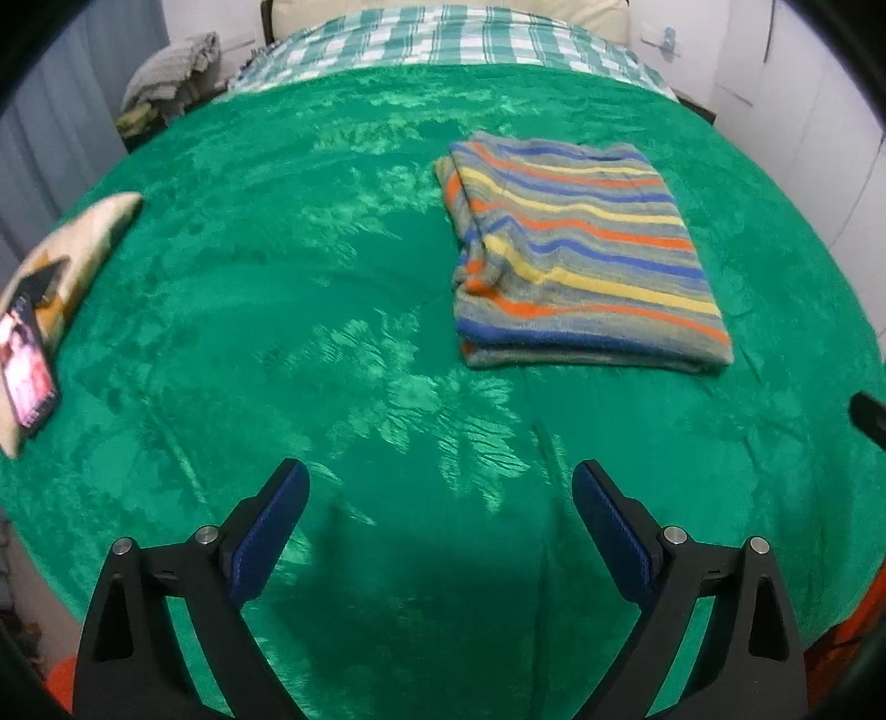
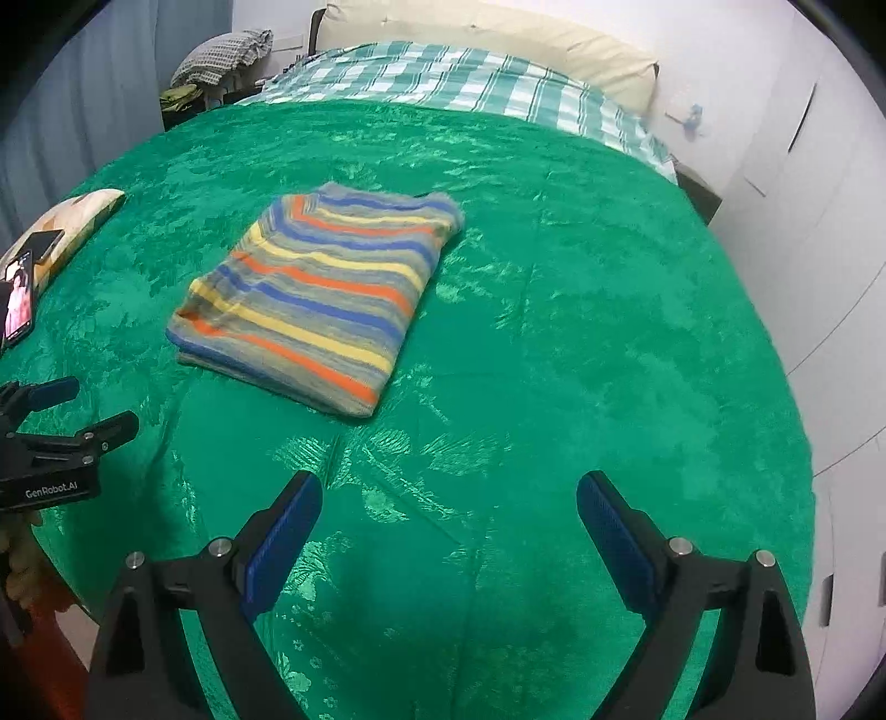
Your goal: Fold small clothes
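A striped garment (image 1: pixel 576 249) in grey, blue, orange and yellow lies folded into a neat rectangle on the green blanket (image 1: pixel 332 332). It also shows in the right wrist view (image 2: pixel 315 299), left of centre. My left gripper (image 1: pixel 440 482) is open and empty, held above the blanket well short of the garment. My right gripper (image 2: pixel 448 493) is open and empty, above the blanket in front and to the right of the garment. The left gripper also shows at the left edge of the right wrist view (image 2: pixel 83 410).
A phone (image 1: pixel 25 376) with a lit screen leans on a small pillow (image 1: pixel 72 249) at the bed's left edge. A checked sheet (image 1: pixel 443 44) and cream pillow (image 2: pixel 487 39) lie at the head. White cupboards (image 2: pixel 819 221) stand on the right.
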### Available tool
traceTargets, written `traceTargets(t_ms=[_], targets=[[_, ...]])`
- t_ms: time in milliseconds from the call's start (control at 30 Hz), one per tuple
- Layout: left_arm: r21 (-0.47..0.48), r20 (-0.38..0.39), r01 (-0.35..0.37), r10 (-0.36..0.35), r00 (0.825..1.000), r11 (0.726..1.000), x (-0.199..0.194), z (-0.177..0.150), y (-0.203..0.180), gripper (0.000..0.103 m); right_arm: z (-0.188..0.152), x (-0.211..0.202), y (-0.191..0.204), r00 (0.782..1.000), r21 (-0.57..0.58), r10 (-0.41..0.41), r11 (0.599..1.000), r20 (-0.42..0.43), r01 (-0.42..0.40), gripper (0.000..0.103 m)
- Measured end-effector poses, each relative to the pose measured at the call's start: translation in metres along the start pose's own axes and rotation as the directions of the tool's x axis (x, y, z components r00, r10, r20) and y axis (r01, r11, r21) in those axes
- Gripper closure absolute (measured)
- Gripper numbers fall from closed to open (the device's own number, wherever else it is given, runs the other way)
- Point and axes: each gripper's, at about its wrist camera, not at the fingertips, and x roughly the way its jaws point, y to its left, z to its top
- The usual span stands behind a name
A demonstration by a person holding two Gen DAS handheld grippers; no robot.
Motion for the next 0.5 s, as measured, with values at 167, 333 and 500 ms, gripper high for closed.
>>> traceTargets(t_ms=[167,333,500], targets=[[-0.019,0.021,0.110,-0.110,0.994,0.994,-0.004,0.023,0.008,0.006,-0.004,0.024,-0.018,0.978,0.141,0.207,0.969,-0.018,-0.203,0.010],[-0.082,0.010,0.286,-0.286,0.958,0.955,0.029,0.087,0.015,0.006,0.028,0.053,-0.042,0.934,0.273,0.353,0.894,0.054,-0.354,0.012],[-0.103,-0.060,0.273,-0.280,0.958,0.957,0.094,0.138,0.016,0.006,0.087,0.110,-0.052,0.817,0.318,0.565,0.759,0.111,-0.568,0.009]])
